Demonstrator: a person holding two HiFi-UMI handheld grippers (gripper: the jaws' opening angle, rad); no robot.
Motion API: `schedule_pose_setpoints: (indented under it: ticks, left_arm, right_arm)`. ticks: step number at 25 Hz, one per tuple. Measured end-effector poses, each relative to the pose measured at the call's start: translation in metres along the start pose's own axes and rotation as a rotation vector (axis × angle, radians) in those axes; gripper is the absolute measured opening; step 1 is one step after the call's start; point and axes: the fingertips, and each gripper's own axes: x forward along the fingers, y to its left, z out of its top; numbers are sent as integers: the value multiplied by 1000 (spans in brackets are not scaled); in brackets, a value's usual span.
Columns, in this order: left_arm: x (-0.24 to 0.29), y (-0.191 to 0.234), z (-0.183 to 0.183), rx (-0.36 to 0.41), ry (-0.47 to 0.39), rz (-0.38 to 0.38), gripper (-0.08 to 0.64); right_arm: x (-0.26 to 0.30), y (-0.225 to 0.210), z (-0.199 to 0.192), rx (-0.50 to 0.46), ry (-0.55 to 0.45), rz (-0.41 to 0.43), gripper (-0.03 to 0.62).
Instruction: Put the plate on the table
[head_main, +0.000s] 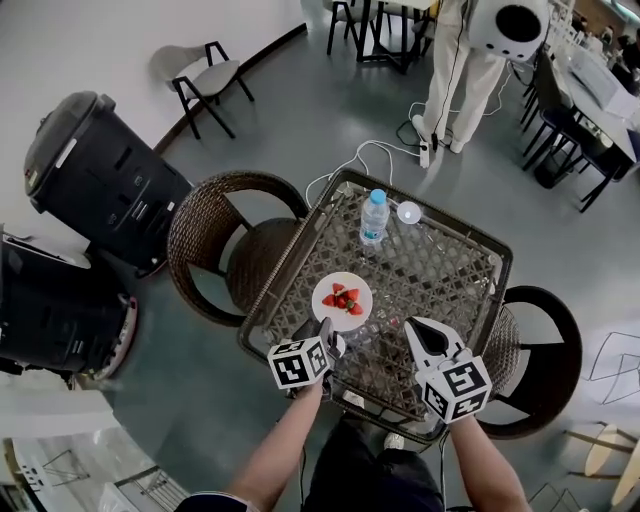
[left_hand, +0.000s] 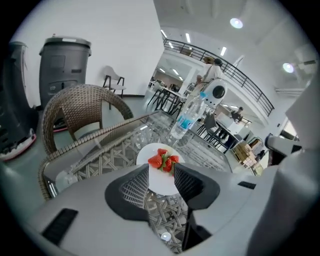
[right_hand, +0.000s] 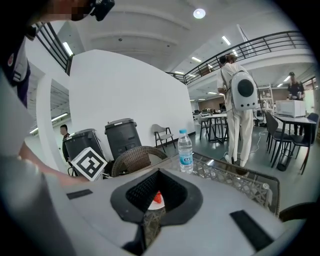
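The left tool (head_main: 326, 336) is closest, low in the head view at the near edge of the table (head_main: 445, 268). Its jaws are spread wide and grip nothing. In the left gripper view the plate (head_main: 357, 286) shows past the open jaws, and neither pad touches its rim. The right tool (head_main: 420, 332) hangs just beside it on the right, also near the table's front edge. Its jaws are apart too, with only a sliver of plate and red fruit showing through the gap, well beyond the tips.

The plate lies flat on the woven top of the table, a little left of centre on the near half, with strawberries (head_main: 342, 299) piled in the middle. A water bottle (head_main: 374, 217) stands upright further back, well apart from the plate. A wicker chair (head_main: 225, 240) sits at the table's left side.

I judge the task to be as good as done: the plate rests on the table, level and fully supported, and neither tool holds it. All that seems left is to draw both tools clear without nudging the rim.
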Motion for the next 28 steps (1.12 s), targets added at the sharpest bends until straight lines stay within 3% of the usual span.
schedule_pose_setpoints:
  ticks: [2,7,10,18,28]
  left_arm:
    - [-14,-11,10,67,-49,-29,159]
    - [-53,-41,34,268,-176,-79,19]
    - [-73,-61,42,354,-229,-133,8]
    - [-123,-107,66,467,-355,-293,8]
    - [-150,-120,84,502,-418,-348,8]
  right_arm:
    - [2,5,5,-5,-11,12,5]
    - [6,22,19,-20,-45,45,5]
    - [6,31,26,-25,-65,61,5]
    - [6,58,53,-64,-133,107,5]
    - [1,75,74,-95,-188,126,5]
